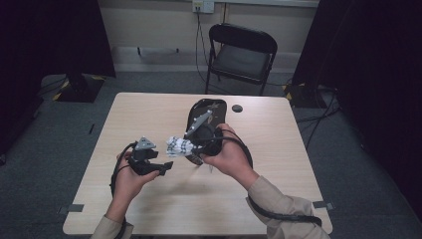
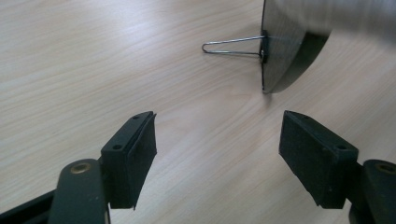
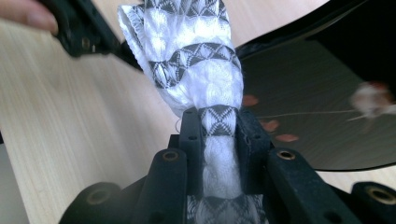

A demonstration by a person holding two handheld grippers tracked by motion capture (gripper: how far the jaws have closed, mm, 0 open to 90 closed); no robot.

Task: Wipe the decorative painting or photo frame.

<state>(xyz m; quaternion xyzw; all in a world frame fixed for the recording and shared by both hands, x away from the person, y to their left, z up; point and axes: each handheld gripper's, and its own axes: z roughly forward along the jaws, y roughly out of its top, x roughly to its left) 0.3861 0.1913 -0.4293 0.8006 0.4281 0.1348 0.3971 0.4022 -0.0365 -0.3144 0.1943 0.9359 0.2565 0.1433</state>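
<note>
Showing wooden table [image 1: 149, 114], folding chair [image 1: 241, 55], grey floor [image 1: 64, 149]

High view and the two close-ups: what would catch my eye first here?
Most striking is the white cloth with a dark zigzag pattern, pinched between the jaws of the right hand-held gripper above the middle of the wooden table. Just behind it sits a black tray with painted petals. The left hand-held gripper hangs open over bare wood, facing a wire clip.
</note>
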